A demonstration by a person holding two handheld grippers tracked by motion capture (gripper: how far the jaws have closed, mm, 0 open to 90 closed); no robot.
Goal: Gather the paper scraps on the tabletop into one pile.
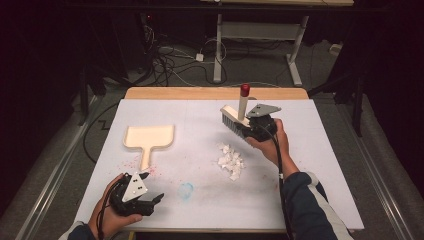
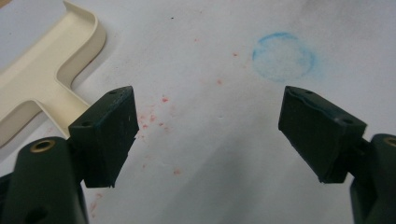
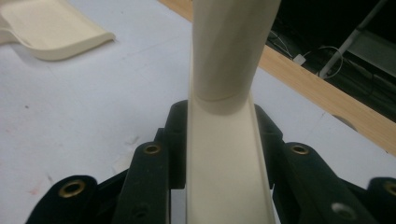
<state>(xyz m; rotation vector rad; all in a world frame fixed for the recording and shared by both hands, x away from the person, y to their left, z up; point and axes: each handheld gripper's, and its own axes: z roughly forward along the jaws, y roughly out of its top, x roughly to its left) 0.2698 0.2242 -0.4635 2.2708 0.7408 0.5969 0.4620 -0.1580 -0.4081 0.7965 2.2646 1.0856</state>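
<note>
While one cream dustpan [image 1: 150, 137] lay empty at centre left of the worktop [image 1: 320, 200], one heap of white scraps [image 1: 230, 161] sat mid-frame. Right hand-held gripper [image 1: 248, 125] pinched the single brush [image 1: 235, 121] above them; left hand-held gripper [image 1: 152, 199], jaws spread, hovered near the lower edge.

I see a white table [image 1: 320, 165] with a bare wooden strip [image 1: 215, 93] along its far edge. A faint blue ring [image 1: 186, 190] is smudged near the near edge, about midway along it, and red specks [image 1: 145, 167] are scattered toward the left edge. Beyond the far edge I make out a tangle of cables [image 1: 170, 62] on the floor and a white desk frame [image 1: 260, 35].
</note>
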